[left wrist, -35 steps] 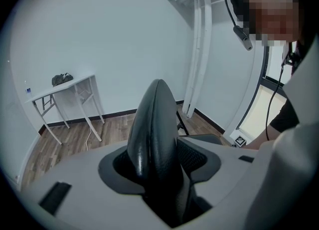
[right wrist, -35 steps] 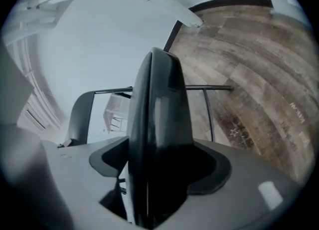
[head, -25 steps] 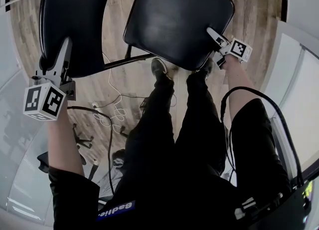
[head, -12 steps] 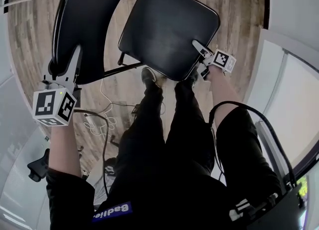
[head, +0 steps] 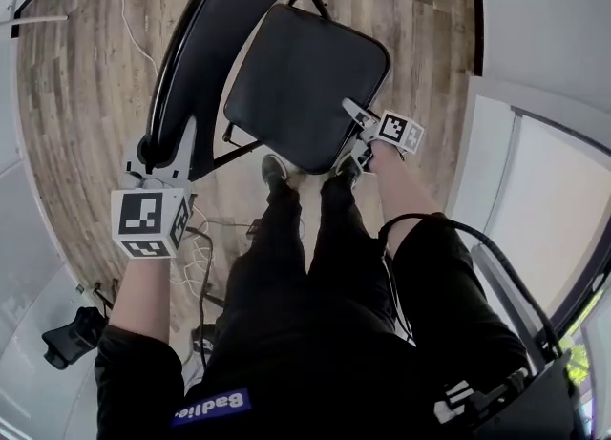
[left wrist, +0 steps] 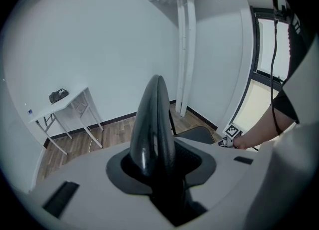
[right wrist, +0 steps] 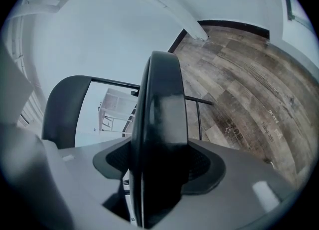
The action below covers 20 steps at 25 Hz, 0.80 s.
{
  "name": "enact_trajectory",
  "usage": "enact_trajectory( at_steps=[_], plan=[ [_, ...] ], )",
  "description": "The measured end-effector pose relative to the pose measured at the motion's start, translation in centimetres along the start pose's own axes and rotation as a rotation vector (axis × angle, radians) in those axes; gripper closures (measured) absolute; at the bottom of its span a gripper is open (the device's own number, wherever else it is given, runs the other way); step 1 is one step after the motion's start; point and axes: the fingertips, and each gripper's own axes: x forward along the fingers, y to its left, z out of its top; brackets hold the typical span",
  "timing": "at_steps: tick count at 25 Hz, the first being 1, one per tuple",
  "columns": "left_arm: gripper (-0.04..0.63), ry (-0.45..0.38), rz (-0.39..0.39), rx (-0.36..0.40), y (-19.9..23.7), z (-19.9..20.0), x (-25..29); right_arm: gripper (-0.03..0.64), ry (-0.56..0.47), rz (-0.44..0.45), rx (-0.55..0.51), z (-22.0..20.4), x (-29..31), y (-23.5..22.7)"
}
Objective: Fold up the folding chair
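Nearest the standing person, the left gripper (head: 183,142) had fingers just closing onto the rim of the curved black backrest (left wrist: 153,124), steadying it, I'd judge. The right gripper (head: 349,131), its fingers closing too, pinched the front edge of the padded black seat (right wrist: 160,124) to tip it up. The black metal folding chair (head: 277,66) stood beyond on the wood-plank floor (head: 86,94), not yet flat.

Folding chair (head: 277,75): black padded seat (head: 305,85), square, rounded corners; curved black backrest (head: 196,47) just left of seat; thin black tube frame (right wrist: 198,117); on wood-plank floor (head: 86,94).
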Motion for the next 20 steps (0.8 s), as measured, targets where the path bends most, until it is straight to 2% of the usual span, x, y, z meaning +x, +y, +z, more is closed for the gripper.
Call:
enact_trajectory(
  at_steps=[13, 20],
  plan=[
    [0.531, 0.031, -0.091, 0.015, -5.0, 2.4, -3.5, 0.372, -0.012, -0.036, -0.011, 0.3, -1.5, 8.3],
    [0.538, 0.049, -0.074, 0.055, -7.4, 3.4, -5.2, 0.388, -0.010, -0.038, -0.012, 0.1, -1.5, 13.5]
  ],
)
